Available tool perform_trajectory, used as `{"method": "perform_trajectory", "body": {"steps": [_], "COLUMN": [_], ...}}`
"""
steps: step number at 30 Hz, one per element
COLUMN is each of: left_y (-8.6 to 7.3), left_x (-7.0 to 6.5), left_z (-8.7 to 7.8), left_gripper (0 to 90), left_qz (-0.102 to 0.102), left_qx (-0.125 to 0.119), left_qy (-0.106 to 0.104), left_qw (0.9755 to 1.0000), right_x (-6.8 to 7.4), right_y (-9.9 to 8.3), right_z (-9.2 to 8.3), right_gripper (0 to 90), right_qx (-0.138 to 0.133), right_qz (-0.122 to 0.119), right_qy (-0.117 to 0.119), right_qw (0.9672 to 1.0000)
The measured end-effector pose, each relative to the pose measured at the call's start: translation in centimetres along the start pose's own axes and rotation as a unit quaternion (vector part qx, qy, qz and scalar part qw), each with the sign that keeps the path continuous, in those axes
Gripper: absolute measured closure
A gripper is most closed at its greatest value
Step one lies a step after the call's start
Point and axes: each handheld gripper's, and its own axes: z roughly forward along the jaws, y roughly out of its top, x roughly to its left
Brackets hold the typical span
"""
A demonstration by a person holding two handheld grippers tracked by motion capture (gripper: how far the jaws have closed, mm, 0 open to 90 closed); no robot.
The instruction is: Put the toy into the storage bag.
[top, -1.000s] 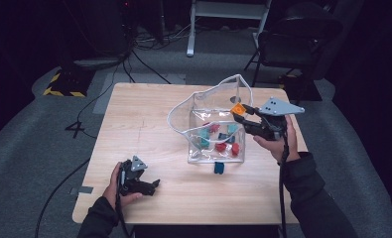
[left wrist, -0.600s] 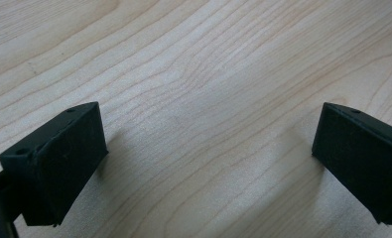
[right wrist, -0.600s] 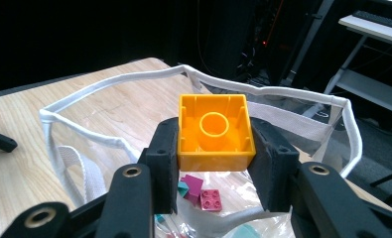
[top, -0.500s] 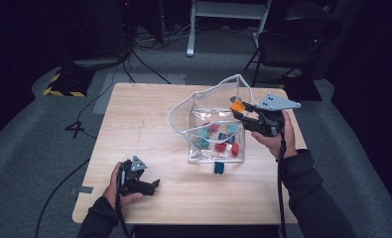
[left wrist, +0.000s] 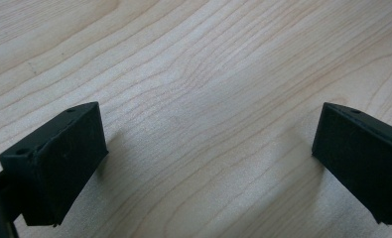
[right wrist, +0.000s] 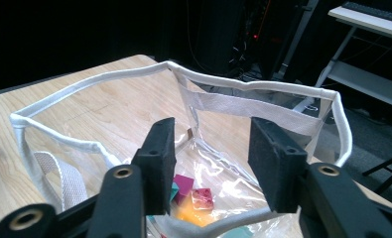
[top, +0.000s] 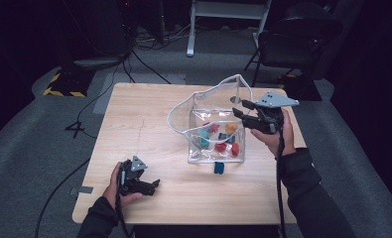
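So my right claw (right wrist: 211, 163) is hanging over the open mouth of the clear bag (top: 213, 124), and its jaws have just been opening. Nothing sits between them now. They stand apart a moderate way, with the bag's insides showing through the gap. From the high view the orange piece (top: 231, 127) lies down in the bag with the others, so I reckon the drop is done and this is the let-go end of a put-it-in step.

To do this bit well, I'd lift straight up and clear of the white rim (right wrist: 263, 87) before swinging anywhere. That rim is soft piping on floppy plastic, and a jaw snagging it would tip the whole bag. Next up is probably the blue block (top: 218, 167), which sits on the counter (top: 134, 119) just in front of the bag, touching or nearly so; I can't tell.

My left claw (top: 151, 186) is parked at the near left of the counter, jaws wide apart over bare wood, holding nothing.

Materials: the bag is glossy see-through plastic, creased and glinting, with woven white strap handles (right wrist: 59, 173). The pieces inside are small chunky blocks in red, teal, magenta and orange, which look like hard plastic. The counter is pale wood with fine grain. The claw pads are matte black and squared-off.
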Motion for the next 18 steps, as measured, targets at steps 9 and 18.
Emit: {"method": "perform_trajectory", "body": {"steps": [9,18], "left_y": [0.0,0.0], "left_x": [0.0,0.0], "left_z": [0.0,0.0], "left_gripper": [0.6,0.6], "left_qz": [0.0,0.0], "left_qx": [0.0,-0.001], "left_qy": [0.0,0.0], "left_qw": [1.0,1.0], "right_x": [-0.1,0.0], "right_y": [-0.3,-0.4], "right_z": [-0.7,-1.7], "right_gripper": [46.9,43.2], "right_qx": [-0.008,-0.021], "right_qz": [0.002,0.001], "right_qy": [-0.003,-0.001], "right_qw": [1.0,0.9998]}}
